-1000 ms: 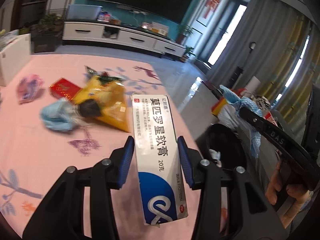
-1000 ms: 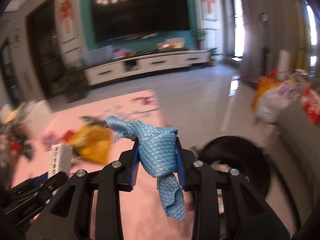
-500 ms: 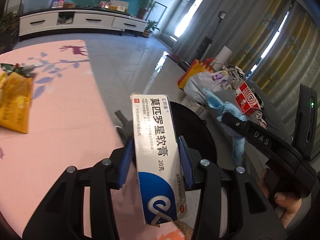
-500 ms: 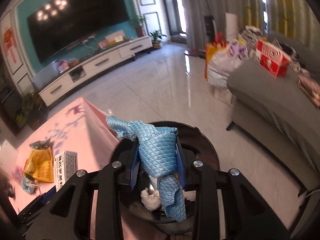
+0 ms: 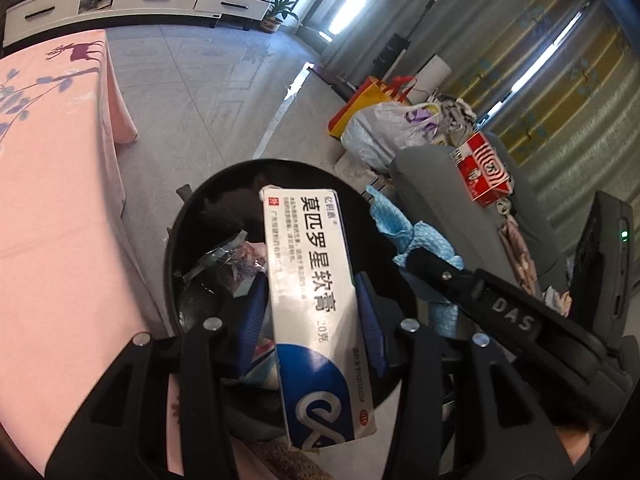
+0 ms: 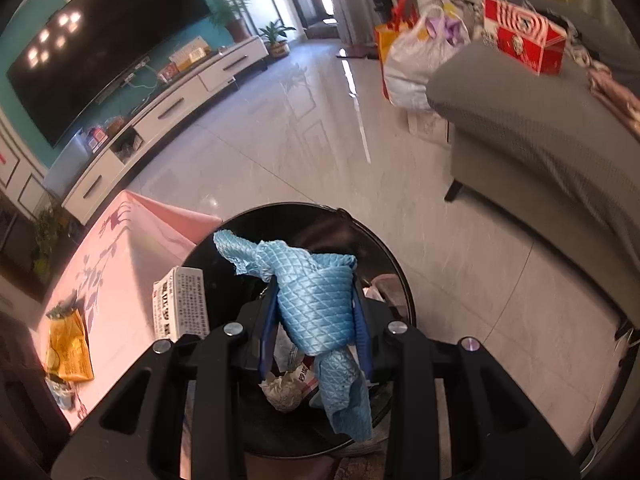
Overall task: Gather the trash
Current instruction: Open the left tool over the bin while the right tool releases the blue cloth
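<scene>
My left gripper (image 5: 312,320) is shut on a white and blue ointment box (image 5: 316,300), held over the round black trash bin (image 5: 192,208) on the floor. Crumpled wrappers (image 5: 236,260) lie inside the bin. My right gripper (image 6: 316,316) is shut on a crumpled light blue cloth (image 6: 312,296) and hangs above the same bin (image 6: 380,248). In the right wrist view the ointment box (image 6: 182,304) shows at the left of the bin. The blue cloth (image 5: 404,232) and the right gripper (image 5: 412,260) appear to the right in the left wrist view.
A pink-clothed table (image 5: 52,208) stands left of the bin, with a yellow wrapper (image 6: 68,344) on it. A grey sofa (image 6: 540,136) with a red box (image 6: 524,44) is to the right. Bags (image 5: 384,124) sit on the tiled floor; a TV cabinet (image 6: 172,108) lines the far wall.
Both grippers swung from above the table to over the bin and tilted downward, each keeping its item. The table trash has slid out of the left wrist view.
</scene>
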The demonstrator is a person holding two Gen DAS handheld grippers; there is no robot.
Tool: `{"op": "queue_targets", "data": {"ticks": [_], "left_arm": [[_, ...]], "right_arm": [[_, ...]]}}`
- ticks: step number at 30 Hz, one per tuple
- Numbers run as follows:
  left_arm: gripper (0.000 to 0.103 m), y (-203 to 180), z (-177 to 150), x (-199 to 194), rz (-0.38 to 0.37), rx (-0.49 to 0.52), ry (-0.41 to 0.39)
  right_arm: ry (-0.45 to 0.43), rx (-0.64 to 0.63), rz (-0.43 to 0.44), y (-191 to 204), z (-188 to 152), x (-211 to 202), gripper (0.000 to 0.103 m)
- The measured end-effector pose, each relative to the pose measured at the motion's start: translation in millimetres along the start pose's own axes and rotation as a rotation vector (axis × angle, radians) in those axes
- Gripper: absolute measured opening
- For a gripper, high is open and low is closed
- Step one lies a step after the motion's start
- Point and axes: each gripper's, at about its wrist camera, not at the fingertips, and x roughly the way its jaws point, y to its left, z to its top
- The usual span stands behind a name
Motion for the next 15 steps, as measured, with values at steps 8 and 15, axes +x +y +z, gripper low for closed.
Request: {"op": "queue_targets", "data": {"ticks": [8,15], "left_arm": [[0.048,9,3,17,0.003,-0.026,0.048],[0.053,8,2,14,-0.009,-0.019,0.051]], "right_arm": [[0.043,0.027,0.005,-10,1,12,0.034],[0.026,0.057,0.024,-13,1,4,0.062]]}}
